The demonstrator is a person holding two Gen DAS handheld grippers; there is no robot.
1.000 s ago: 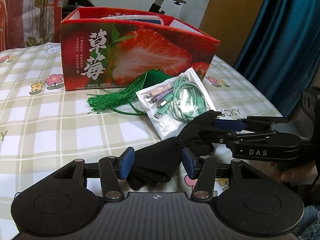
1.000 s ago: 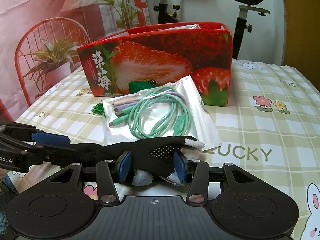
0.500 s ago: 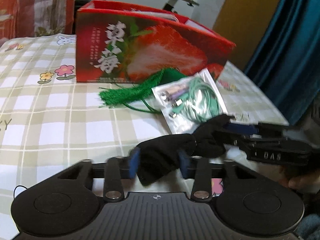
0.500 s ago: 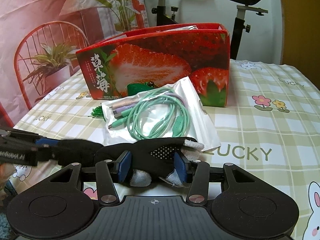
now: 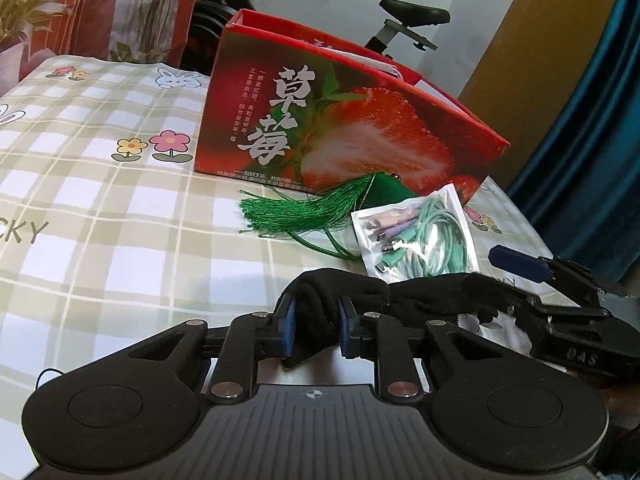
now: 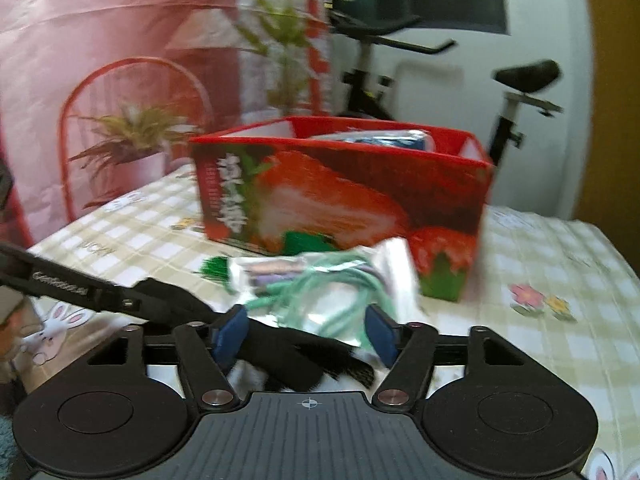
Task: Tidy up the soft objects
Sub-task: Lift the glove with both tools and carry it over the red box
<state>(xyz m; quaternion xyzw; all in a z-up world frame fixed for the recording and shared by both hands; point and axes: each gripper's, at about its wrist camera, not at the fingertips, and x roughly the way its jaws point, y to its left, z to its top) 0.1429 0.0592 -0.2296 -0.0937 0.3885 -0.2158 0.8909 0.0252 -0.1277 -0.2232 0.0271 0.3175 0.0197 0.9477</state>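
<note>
Cloth was the whole matter: a black glove (image 5: 400, 296), limp and light, sagged between the two tools just above the checked tablecloth (image 5: 120, 208) near its front edge. The left gripper (image 5: 314, 330) had its jaws drawn narrow on a bunched end of it, the fabric squeezed thick between the blue pads (image 5: 287, 330). The right gripper (image 6: 306, 334) stood with its jaws wide, the other end of the glove lying loose between them and, as far as the blurred right view showed, gripped by neither. I judged the thing would fold and droop wherever it went unsupported, would not slip much on rubber pads, and could stand any squeeze; a hold on a thick gathered fold looked safer than one on a thin fingertip. Behind it lay a clear bag of green cables (image 5: 420, 232) and a green tassel (image 5: 304, 210), both just in front of the red strawberry box (image 5: 340, 120). The box bore large white characters, 草莓, with columns of small print beside them too fine to read. The cloth showed "CKY" at the left, part of a word, and the right gripper's side read "DAS".
</note>
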